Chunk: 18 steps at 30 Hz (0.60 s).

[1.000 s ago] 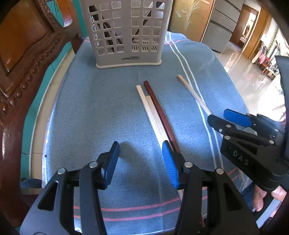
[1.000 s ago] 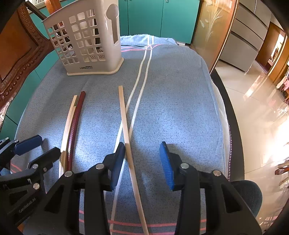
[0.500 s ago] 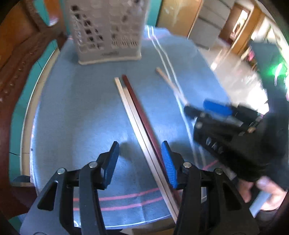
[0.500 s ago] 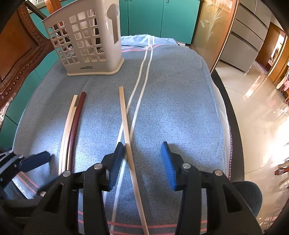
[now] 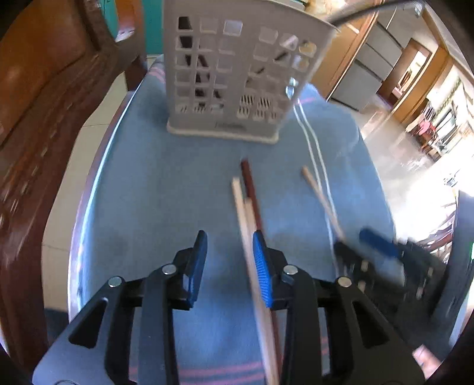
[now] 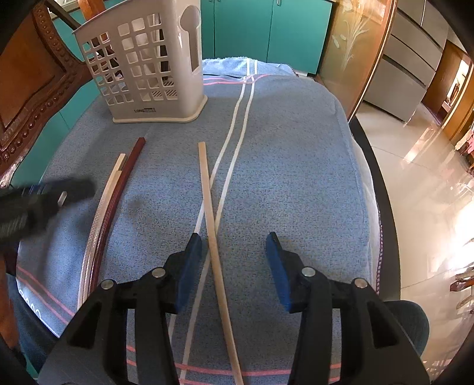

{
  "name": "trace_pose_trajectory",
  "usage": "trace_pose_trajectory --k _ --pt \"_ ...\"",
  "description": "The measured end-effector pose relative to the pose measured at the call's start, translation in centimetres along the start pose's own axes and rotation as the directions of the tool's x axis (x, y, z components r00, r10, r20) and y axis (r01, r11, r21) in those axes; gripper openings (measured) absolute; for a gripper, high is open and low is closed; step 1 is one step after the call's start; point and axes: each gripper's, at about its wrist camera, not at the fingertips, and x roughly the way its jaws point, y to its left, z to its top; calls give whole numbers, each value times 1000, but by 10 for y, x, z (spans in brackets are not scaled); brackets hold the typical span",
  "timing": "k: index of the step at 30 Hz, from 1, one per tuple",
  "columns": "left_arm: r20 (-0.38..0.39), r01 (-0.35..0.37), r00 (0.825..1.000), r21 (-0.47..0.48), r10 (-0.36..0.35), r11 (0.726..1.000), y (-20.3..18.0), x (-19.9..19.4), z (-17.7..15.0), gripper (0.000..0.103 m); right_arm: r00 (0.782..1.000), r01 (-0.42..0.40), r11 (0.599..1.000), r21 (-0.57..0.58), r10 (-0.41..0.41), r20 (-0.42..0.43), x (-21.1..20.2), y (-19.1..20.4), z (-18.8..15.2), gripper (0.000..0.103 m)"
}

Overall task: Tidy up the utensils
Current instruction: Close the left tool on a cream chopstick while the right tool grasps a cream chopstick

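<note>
A pale slotted utensil basket (image 5: 234,74) (image 6: 148,68) stands upright at the far end of the blue towel (image 6: 296,177). Two white chopsticks (image 5: 241,207) (image 6: 109,189) and a dark red one (image 5: 251,192) (image 6: 124,174) lie side by side on the towel. My left gripper (image 5: 229,266) (image 6: 44,195) is blurred and its jaws are closing. A white chopstick runs between them against the right pad; the left pad stands apart. A tan chopstick (image 5: 321,201) (image 6: 207,189) lies between the opening jaws of my right gripper (image 6: 234,263) (image 5: 360,245), untouched.
A carved wooden chair (image 5: 44,88) (image 6: 29,88) crowds the table's left side. The dark table rim (image 6: 382,207) curves down the right, with shiny tiled floor beyond. Teal cabinet doors (image 6: 251,26) stand behind the basket.
My left gripper has moved forward toward the basket and its jaws have narrowed around the white chopsticks. The right gripper has stayed over the tan chopstick, with its jaws slightly wider.
</note>
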Motion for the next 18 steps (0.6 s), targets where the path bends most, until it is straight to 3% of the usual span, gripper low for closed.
trace_pose_trajectory --k 4,11,15,18 --pt "-4 -49 999 14 49 999 -5 18 21 32 1000 -2 1000 -5 2 3 0 -1 -1 46" --pt "-44 -131 990 40 133 991 6 32 26 34 1000 -8 1000 -14 8 5 1 -2 -1 47" --pt "-56 -144 988 4 144 990 26 24 18 34 1000 -1 1000 -25 1 6 3 1 2 48" --pt "-61 -130 990 -32 128 991 34 14 12 40 1000 12 999 -44 -13 -2 6 5 10 48"
